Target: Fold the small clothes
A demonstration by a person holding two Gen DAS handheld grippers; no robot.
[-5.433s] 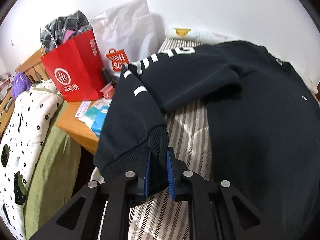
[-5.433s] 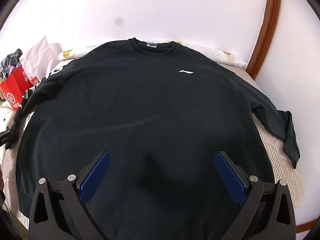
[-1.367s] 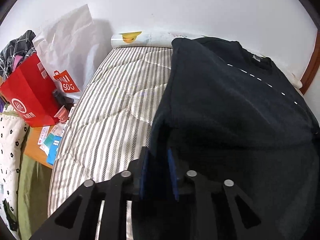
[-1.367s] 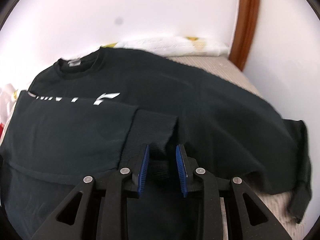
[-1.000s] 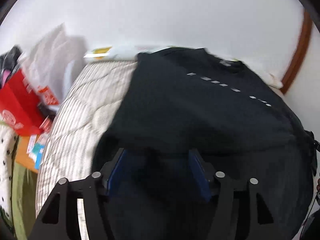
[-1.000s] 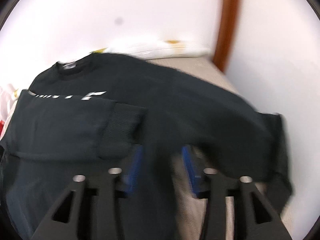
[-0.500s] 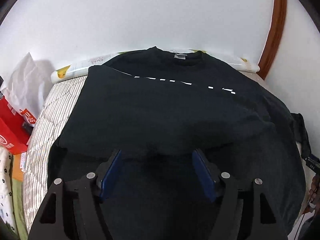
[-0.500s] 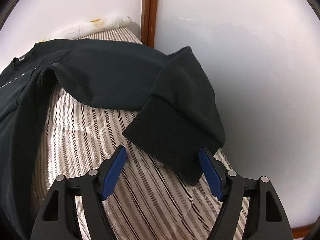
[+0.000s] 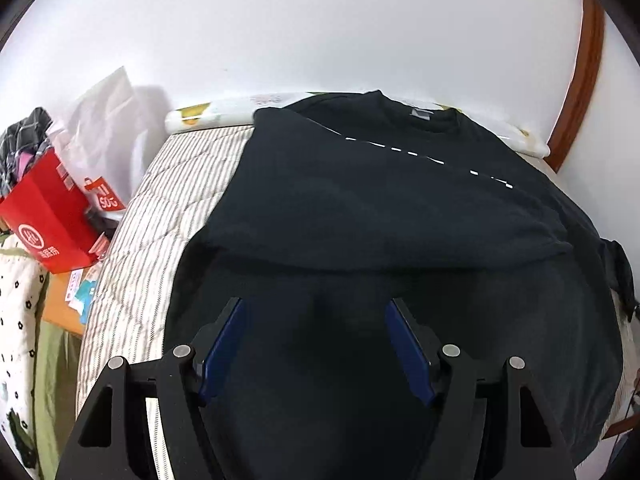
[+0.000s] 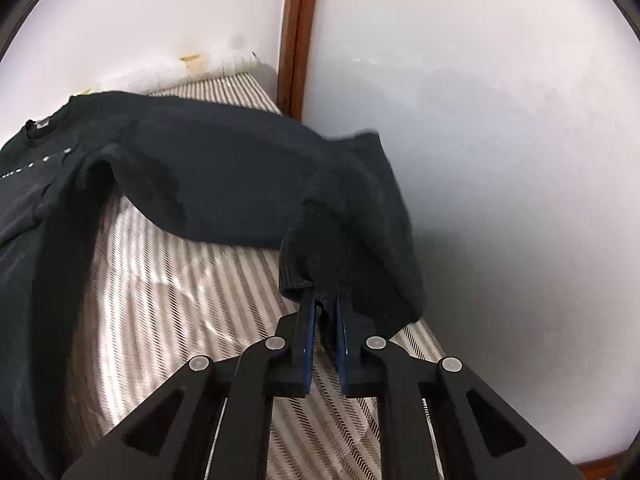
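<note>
While the black sweatshirt [image 9: 384,216] lies spread across the striped mattress [image 9: 168,208], its collar toward the white wall [image 9: 320,28] and one sleeve already folded across its chest so that a broken line of white lettering runs along the fold, its other sleeve [image 10: 240,184] stretches out toward the bed's right edge. That sleeve's ribbed cuff [image 10: 316,268] is pinched between the blue pads of the right gripper [image 10: 323,320], whose jaws are pressed close together on the knit; the cuff bunches and droops around the fingertips, and beyond it the sleeve arches above the mattress before joining the body of the garment at the left of the right wrist view. The left gripper [image 9: 316,344] hangs over the lower part of the sweatshirt's body with its jaws spread wide and nothing between them, dark fabric filling the gap below; whether the pads touch the cloth cannot be told. A rolled white cover [image 9: 212,114] with yellow print lies along the head of the bed against the wall, and a brown wooden frame [image 10: 298,36] stands upright in the corner. Off the bed's left side sit a red paper bag [image 9: 44,220] and a white shopping bag [image 9: 108,120], with a spotted white quilt [image 9: 18,320] below them.
</note>
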